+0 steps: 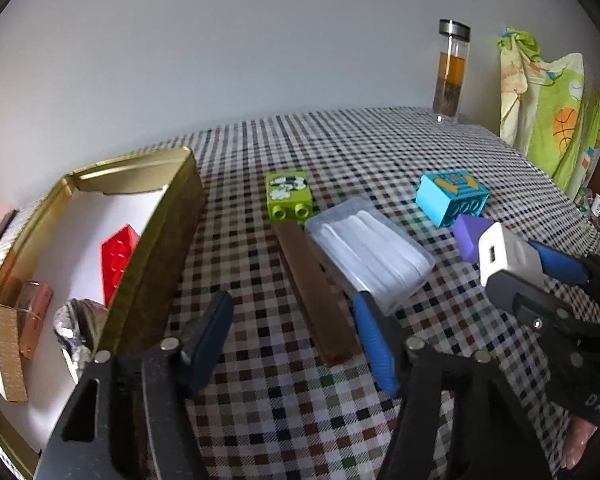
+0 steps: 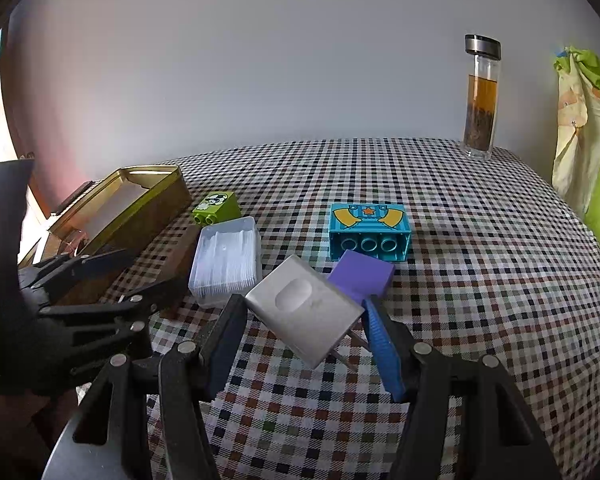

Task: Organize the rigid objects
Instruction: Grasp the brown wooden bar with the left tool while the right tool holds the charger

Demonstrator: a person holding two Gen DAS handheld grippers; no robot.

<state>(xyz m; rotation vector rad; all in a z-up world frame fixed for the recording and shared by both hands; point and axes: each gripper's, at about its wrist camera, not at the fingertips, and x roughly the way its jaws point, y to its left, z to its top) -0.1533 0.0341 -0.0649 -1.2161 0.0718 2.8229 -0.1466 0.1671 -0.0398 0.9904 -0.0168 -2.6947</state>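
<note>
My right gripper (image 2: pixel 304 316) is shut on a white USB charger (image 2: pixel 304 314) and holds it tilted above the checked cloth; it also shows in the left wrist view (image 1: pixel 504 254). My left gripper (image 1: pixel 292 336) is open and empty, over a brown wooden strip (image 1: pixel 316 300). A clear plastic box (image 1: pixel 370 254) lies beside the strip. A green brick (image 1: pixel 289 196), a blue brick (image 2: pixel 368 230) and a purple block (image 2: pixel 362 276) lie on the cloth. A gold tin (image 1: pixel 156 240) at the left holds a red brick (image 1: pixel 118 260).
A glass bottle (image 2: pixel 480 100) with amber liquid stands at the table's far right corner. A green patterned cloth (image 1: pixel 548 120) hangs past the right edge. The tin also holds foil (image 1: pixel 76 328) and a copper clip (image 1: pixel 34 316). A wall is behind the table.
</note>
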